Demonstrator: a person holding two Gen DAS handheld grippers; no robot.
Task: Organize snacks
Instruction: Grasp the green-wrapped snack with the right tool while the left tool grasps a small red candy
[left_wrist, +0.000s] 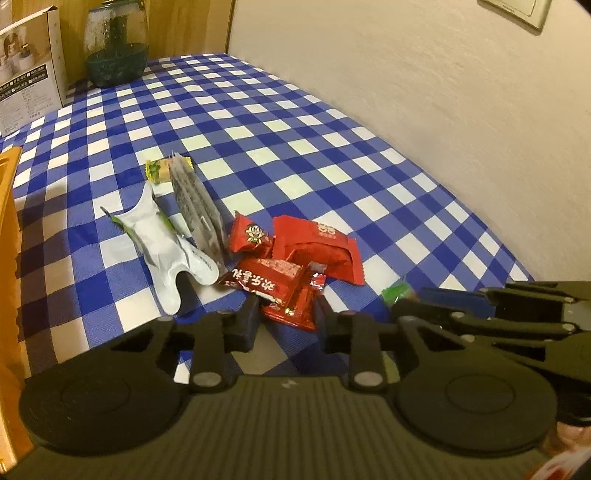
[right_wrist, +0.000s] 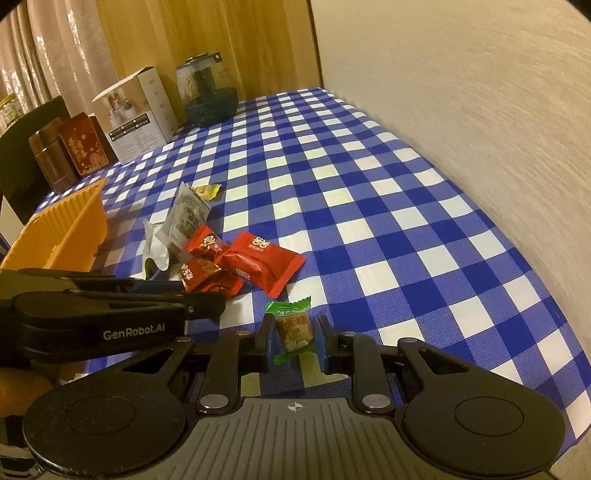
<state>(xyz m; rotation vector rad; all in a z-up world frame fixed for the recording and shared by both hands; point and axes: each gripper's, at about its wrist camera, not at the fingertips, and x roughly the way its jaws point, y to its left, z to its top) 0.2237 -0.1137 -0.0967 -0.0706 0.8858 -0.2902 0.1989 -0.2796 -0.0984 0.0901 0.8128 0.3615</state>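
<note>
Right claw (right_wrist: 293, 341) grips the green candy (right_wrist: 291, 326); left claw (left_wrist: 287, 312) closes on a red packet (left_wrist: 286, 291); yellow bin (right_wrist: 62, 229), frame left, looks empty, most snacks unsorted

- We see the snack pile (right_wrist: 221, 254) lying on the tablecloth (right_wrist: 369, 206), with the tray (right_wrist: 59, 232) to its left.
- Behind the tray stand the tins (right_wrist: 70, 151), the box (right_wrist: 136, 114) and the jar (right_wrist: 208, 88).
- Nearest us, apart from the pile, sits one candy (right_wrist: 293, 326).
</note>
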